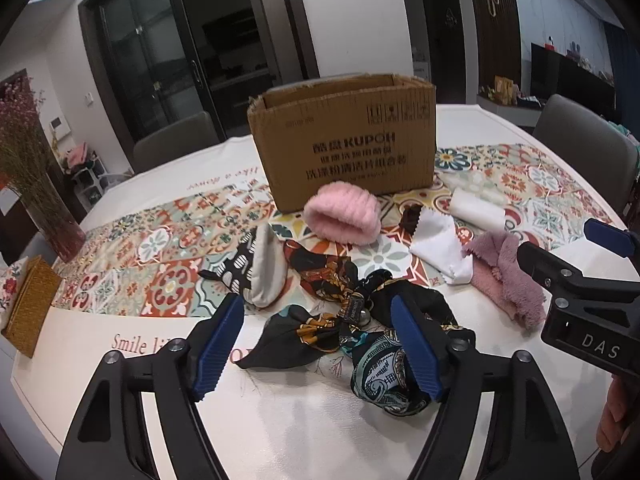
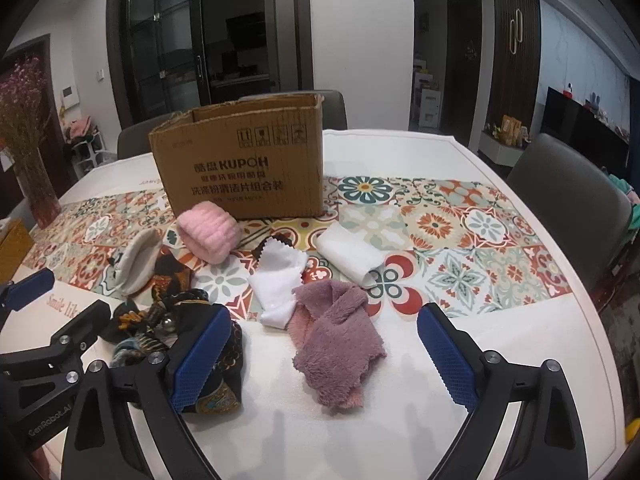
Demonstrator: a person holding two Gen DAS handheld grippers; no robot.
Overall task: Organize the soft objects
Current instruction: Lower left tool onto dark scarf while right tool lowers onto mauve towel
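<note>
An open cardboard box (image 1: 344,144) (image 2: 240,164) stands at the back of the table. In front of it lie a pink fluffy roll (image 1: 342,216) (image 2: 208,232), a grey pouch (image 1: 264,268) (image 2: 136,260), a white cloth (image 1: 440,248) (image 2: 276,284), a white roll (image 1: 476,208) (image 2: 352,256), a mauve fleece cloth (image 1: 504,276) (image 2: 336,340) and a dark patterned scarf (image 1: 344,332) (image 2: 180,320). My left gripper (image 1: 320,344) is open over the scarf. My right gripper (image 2: 324,356) is open around the fleece cloth; it also shows in the left wrist view (image 1: 568,256).
A patterned runner (image 2: 460,224) crosses the white round table (image 2: 500,344). A vase of dried flowers (image 1: 44,200) and a woven yellow box (image 1: 30,312) stand at the left. Grey chairs (image 2: 568,200) surround the table.
</note>
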